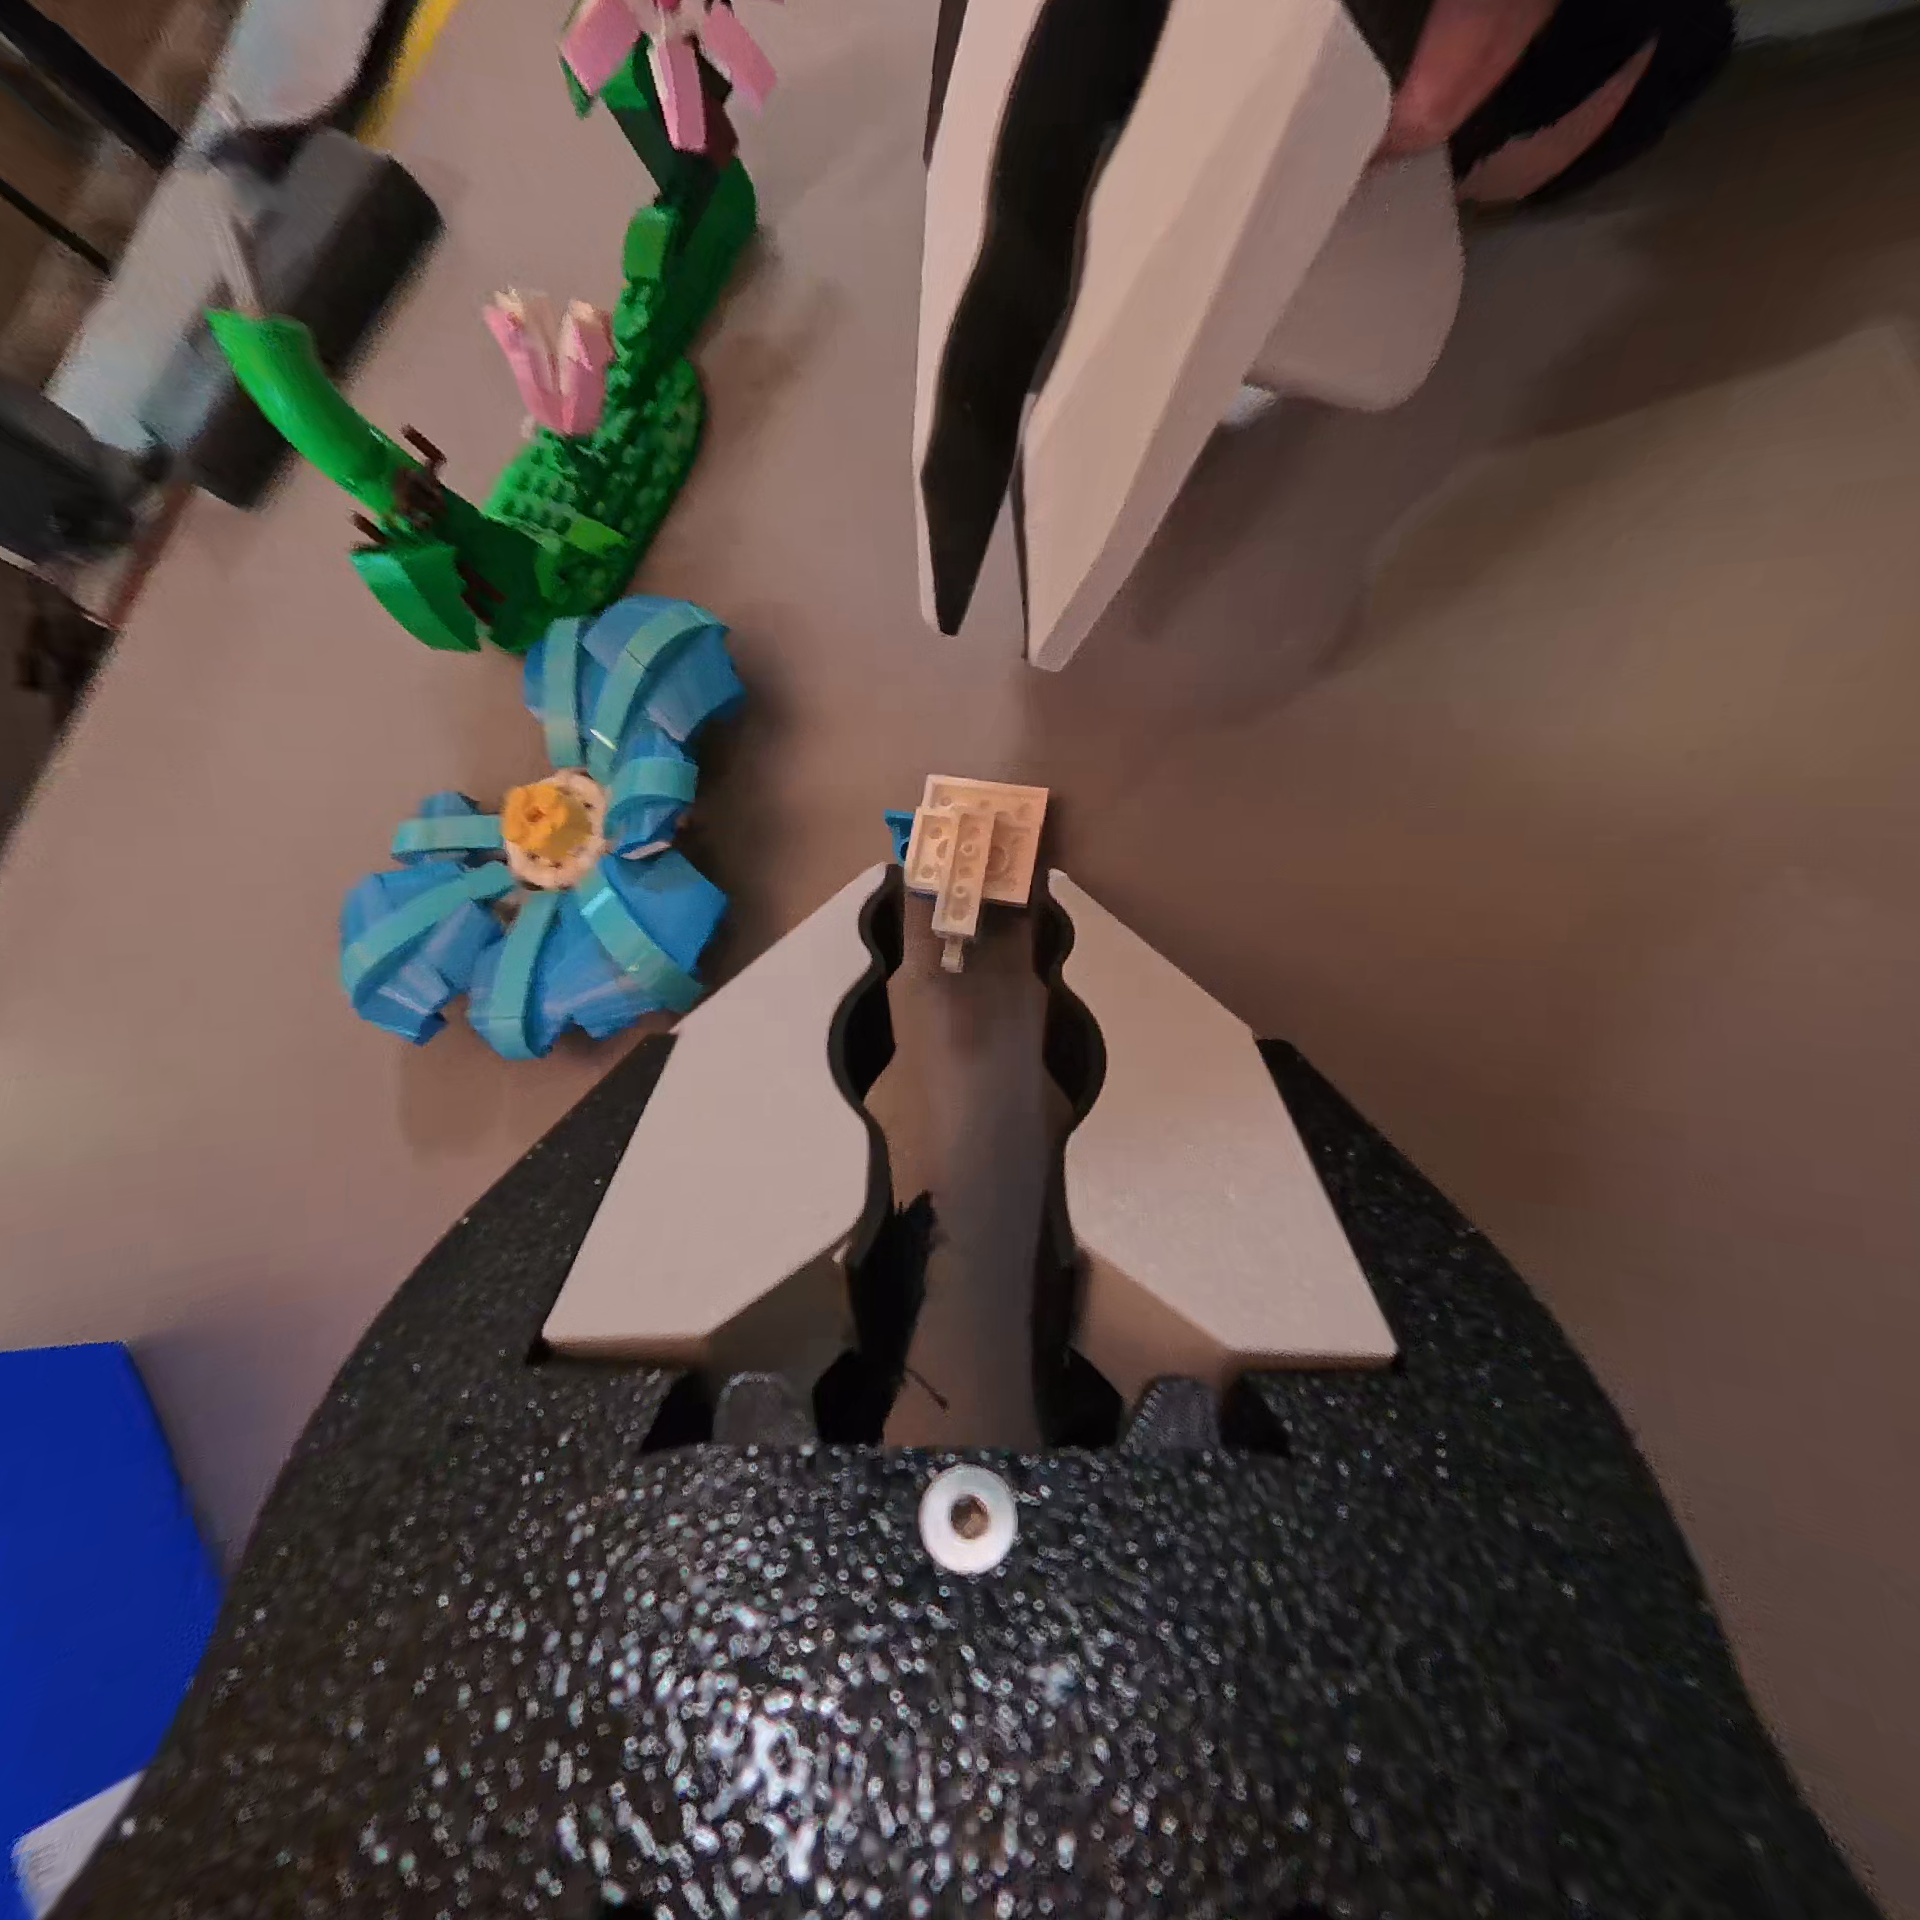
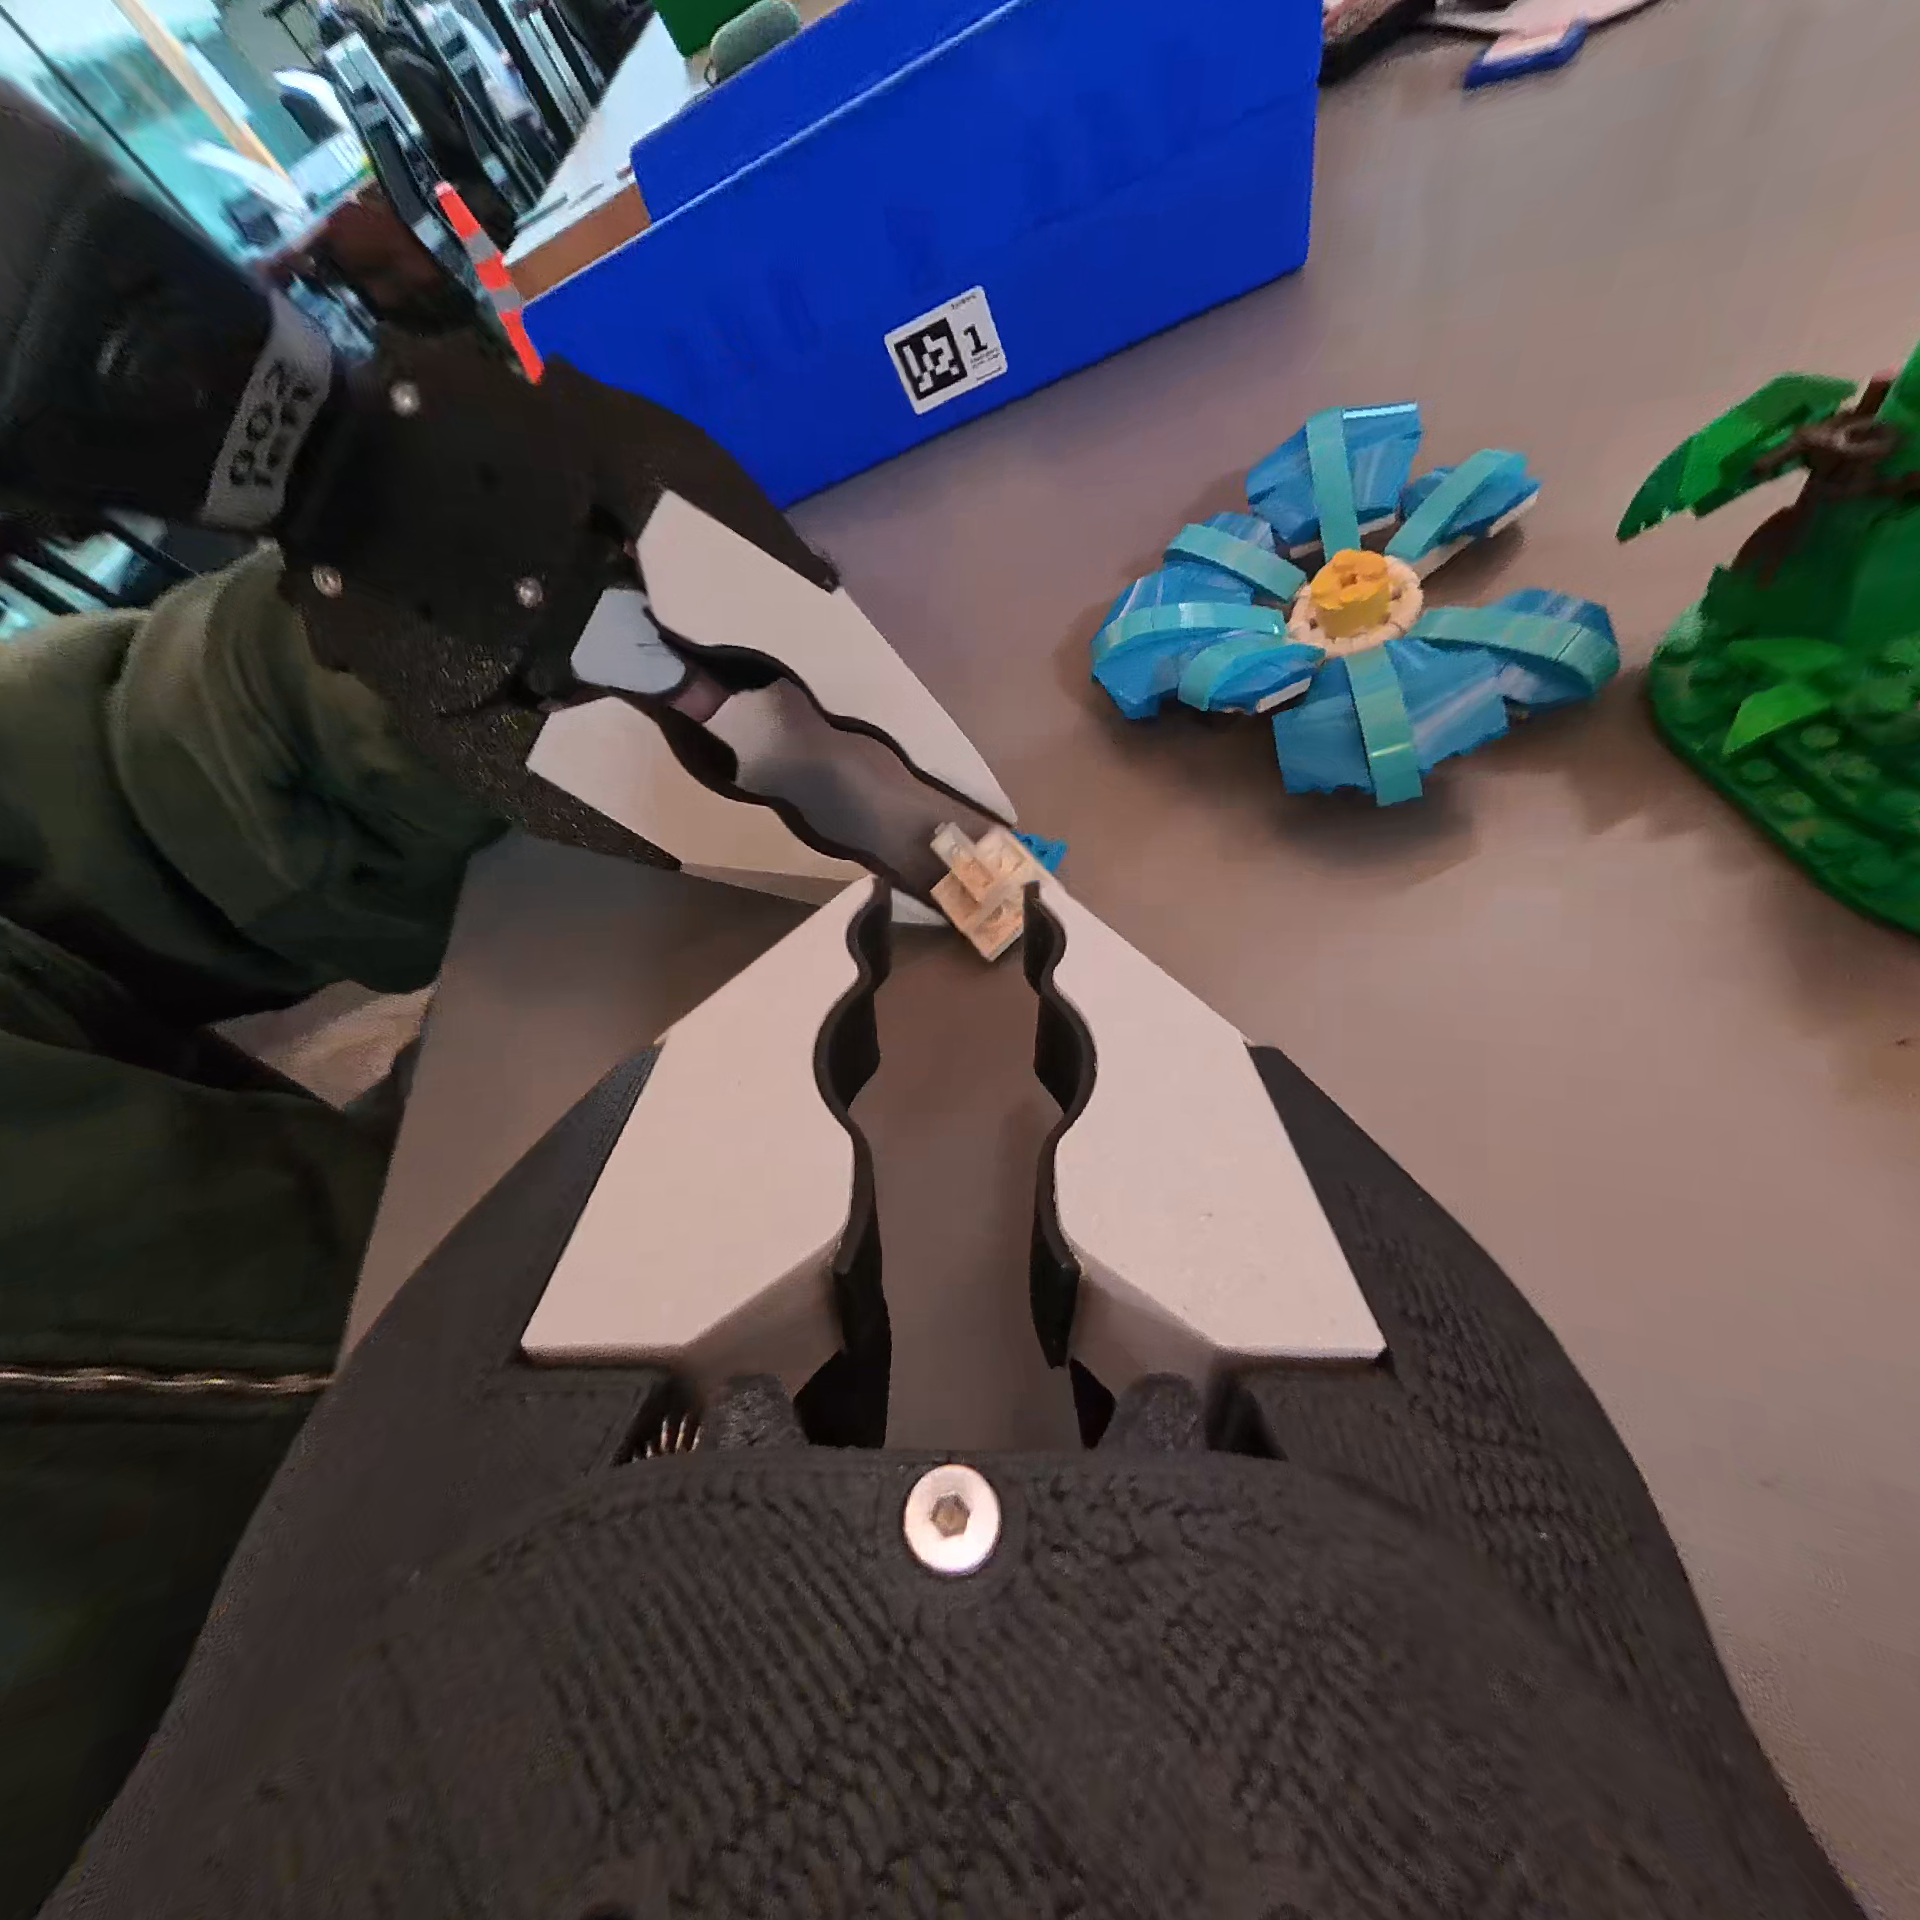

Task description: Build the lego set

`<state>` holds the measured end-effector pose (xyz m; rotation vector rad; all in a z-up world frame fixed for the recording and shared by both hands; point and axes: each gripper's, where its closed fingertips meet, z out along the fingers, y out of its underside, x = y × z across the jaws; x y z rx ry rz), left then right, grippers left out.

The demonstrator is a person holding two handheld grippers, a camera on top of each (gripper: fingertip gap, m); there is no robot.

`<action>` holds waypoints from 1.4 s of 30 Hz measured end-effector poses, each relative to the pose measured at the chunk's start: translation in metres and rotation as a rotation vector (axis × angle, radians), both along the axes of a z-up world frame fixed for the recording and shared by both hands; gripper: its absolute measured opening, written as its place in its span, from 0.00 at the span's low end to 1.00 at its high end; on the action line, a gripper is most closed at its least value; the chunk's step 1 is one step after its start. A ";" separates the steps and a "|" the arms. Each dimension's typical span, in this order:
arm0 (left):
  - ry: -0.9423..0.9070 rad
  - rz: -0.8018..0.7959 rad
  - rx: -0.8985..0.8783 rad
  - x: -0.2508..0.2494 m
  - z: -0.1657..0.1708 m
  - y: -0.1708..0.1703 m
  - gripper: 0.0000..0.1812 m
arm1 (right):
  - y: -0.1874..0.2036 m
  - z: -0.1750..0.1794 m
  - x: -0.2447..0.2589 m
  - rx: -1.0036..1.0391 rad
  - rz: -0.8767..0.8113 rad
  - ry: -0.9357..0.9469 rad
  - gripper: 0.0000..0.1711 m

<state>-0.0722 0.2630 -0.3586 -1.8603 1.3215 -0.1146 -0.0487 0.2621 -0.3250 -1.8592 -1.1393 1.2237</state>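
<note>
Cream brick piece [image 1: 977, 852], a small assembly of pale plates with a bit of blue brick [image 1: 894, 831] behind it, lies on the grey-brown surface [image 1: 1455, 935] at the tips of the left gripper [image 1: 971, 883]. The fingers [image 1: 790, 1039] of this gripper stand apart with a clear gap, and the piece sits just at their ends; whether they touch it cannot be told. The right gripper [image 2: 956, 894] has its fingers released too, spread on both sides of the same piece [image 2: 982, 894], which is close to both tips. A blue bin [image 2: 987, 229] with a black-and-white marker sticker [image 2: 945, 348] stands farther back on the surface; its inside is not visible. The right wrist view alone shows this sticker, a dark green sleeve [image 2: 187, 748] behind the left gripper [image 2: 1013, 831], and a blurred room beyond. The left wrist view alone shows pink brick blossoms [image 1: 566, 353] on the green brick plant [image 1: 582, 488], and a hand [image 1: 1455, 94] behind the right gripper [image 1: 1003, 639]. A blue brick flower [image 1: 540, 831] with a yellow centre lies beside the piece, touching the plant's base.
</note>
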 end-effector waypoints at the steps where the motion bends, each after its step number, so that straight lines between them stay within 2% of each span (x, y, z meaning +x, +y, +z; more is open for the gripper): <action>1: 0.015 -0.007 0.080 -0.001 0.004 0.004 0.12 | 0.000 -0.001 -0.001 -0.029 -0.006 0.005 0.14; 3: -0.014 -0.042 0.248 0.003 0.020 0.005 0.11 | 0.002 0.000 -0.003 -0.077 -0.025 0.027 0.14; 7: -0.082 -0.108 0.492 0.009 0.050 -0.002 0.11 | -0.001 0.022 -0.005 -0.098 -0.002 0.191 0.05; 8: -0.112 -0.134 0.525 0.011 0.057 -0.006 0.11 | -0.002 0.027 -0.003 -0.112 0.010 0.228 0.02; 12: -0.124 -0.193 0.631 0.015 0.068 -0.015 0.11 | -0.008 0.033 -0.004 -0.129 0.058 0.270 0.03; 17: -0.151 -0.215 0.691 0.014 0.077 -0.019 0.11 | -0.013 0.042 -0.005 -0.107 0.076 0.328 0.02; 26: -0.250 -0.233 0.658 0.012 0.082 -0.023 0.11 | -0.023 0.050 -0.008 -0.133 0.130 0.381 0.02; 30: -0.350 -0.135 0.565 0.007 0.085 -0.013 0.12 | -0.015 0.055 -0.009 0.036 0.062 0.365 0.02; 34: -0.420 -0.047 0.449 0.005 0.087 -0.004 0.25 | -0.008 0.059 -0.014 0.280 -0.023 0.311 0.01; 36: -0.451 -0.031 0.402 0.005 0.087 -0.004 0.25 | -0.005 0.061 -0.016 0.392 -0.061 0.288 0.01; 39: -0.605 -0.025 0.306 0.004 0.097 -0.006 0.25 | 0.001 0.065 -0.013 0.706 -0.132 0.208 0.01; 42: -0.845 -0.013 0.090 -0.001 0.112 -0.007 0.26 | 0.002 0.069 -0.011 1.023 -0.185 0.094 0.01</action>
